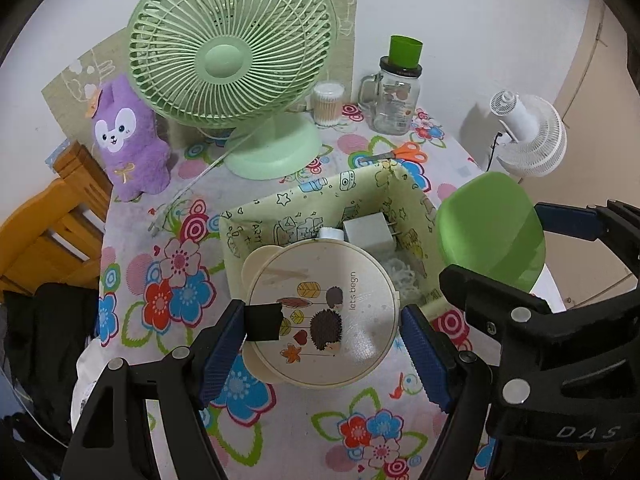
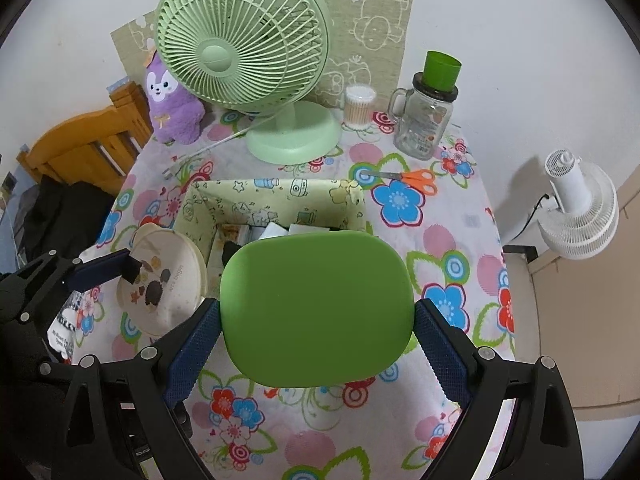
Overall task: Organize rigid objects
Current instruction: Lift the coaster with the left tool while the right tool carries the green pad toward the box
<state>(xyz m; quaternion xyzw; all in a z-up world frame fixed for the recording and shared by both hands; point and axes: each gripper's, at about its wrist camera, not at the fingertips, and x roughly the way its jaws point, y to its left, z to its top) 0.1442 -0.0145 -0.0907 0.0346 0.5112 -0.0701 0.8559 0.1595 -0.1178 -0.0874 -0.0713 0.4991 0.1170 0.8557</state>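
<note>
My left gripper (image 1: 322, 344) is shut on a round cream lid (image 1: 320, 316) printed with hedgehogs, held in front of the cartoon-print fabric storage box (image 1: 304, 196). My right gripper (image 2: 318, 330) is shut on a green rounded plastic lid (image 2: 318, 308), held above the table just in front of the box (image 2: 276, 196). The green lid also shows at the right of the left wrist view (image 1: 492, 228), the cream lid at the left of the right wrist view (image 2: 164, 280). Inside the box lie a grey charger block (image 1: 368, 234) and white items.
A green desk fan (image 1: 232, 52) stands at the back, a purple plush (image 1: 128, 140) to its left. A cotton swab jar (image 1: 328, 104), a glass mug jar (image 1: 394, 100) topped by a green cup, and orange scissors (image 1: 400, 154) lie at back right. A white fan (image 2: 576, 208) stands off the table's right edge.
</note>
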